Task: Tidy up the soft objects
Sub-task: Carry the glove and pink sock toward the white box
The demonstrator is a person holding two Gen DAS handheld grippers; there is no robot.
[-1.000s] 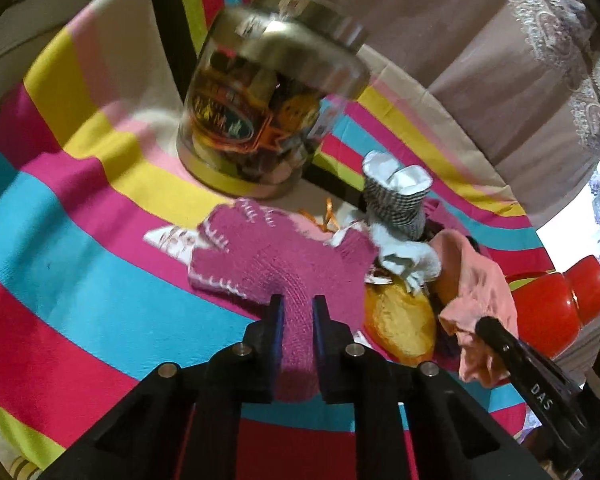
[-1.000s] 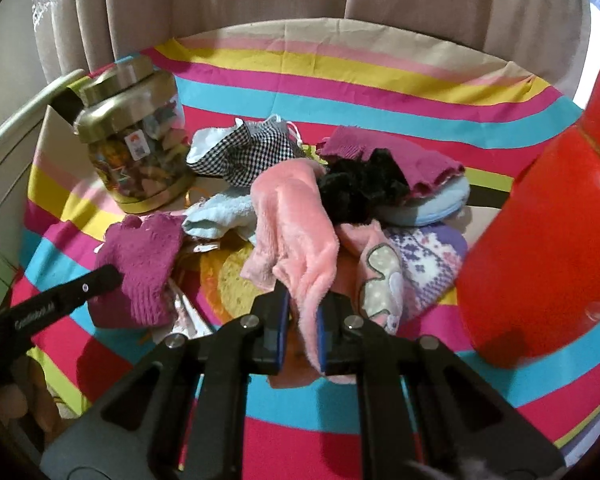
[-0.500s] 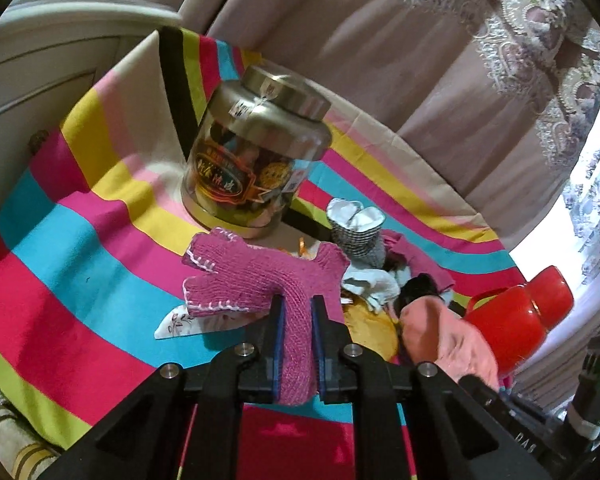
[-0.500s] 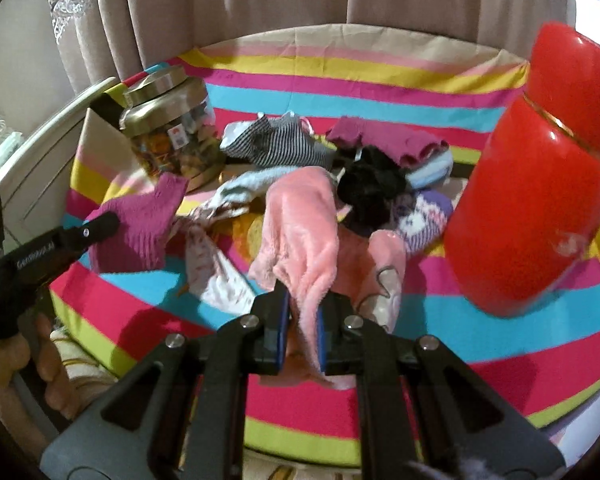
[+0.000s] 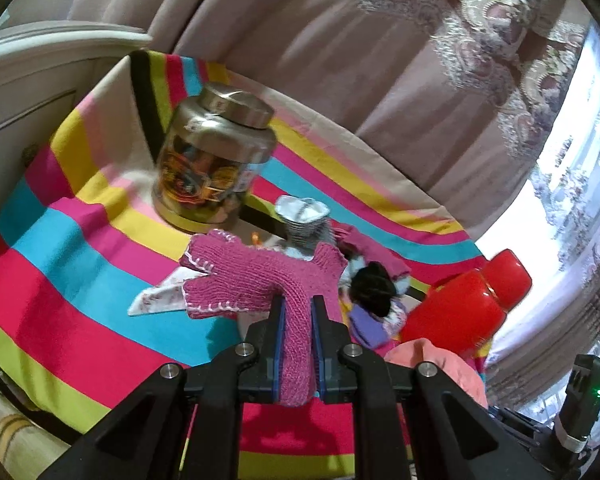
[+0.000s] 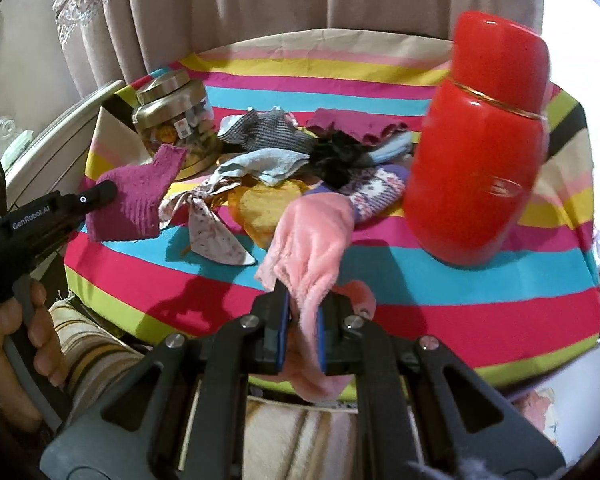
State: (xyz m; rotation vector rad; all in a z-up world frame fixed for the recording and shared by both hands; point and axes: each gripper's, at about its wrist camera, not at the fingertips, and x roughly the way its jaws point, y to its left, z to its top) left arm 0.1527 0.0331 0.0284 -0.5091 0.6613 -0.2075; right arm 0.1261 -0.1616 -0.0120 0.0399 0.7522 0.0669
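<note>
Over the striped tabletop (image 6: 440, 288), both claws are busy. The left claw (image 5: 296, 308) is clenched on a magenta knit glove (image 5: 256, 280), pinching it by one end so the fingers splay out to the left, lifted clear of the cloth. The right claw (image 6: 302, 312) is clamped on a fluffy pink glove (image 6: 312, 240), which bunches up above the jaws and droops below them. You can see a hand (image 6: 16, 332) wrapped around the left tool's handle at the tabletop's edge. The rest of the soft stuff sits in a messy pile (image 6: 300, 152) mid-table: checked fabric, something black, a purple patterned sock, a floral scrap. A lidded glass jar (image 5: 212, 160) stands behind the pile and a big red flask (image 6: 480, 152) just to its right.
</note>
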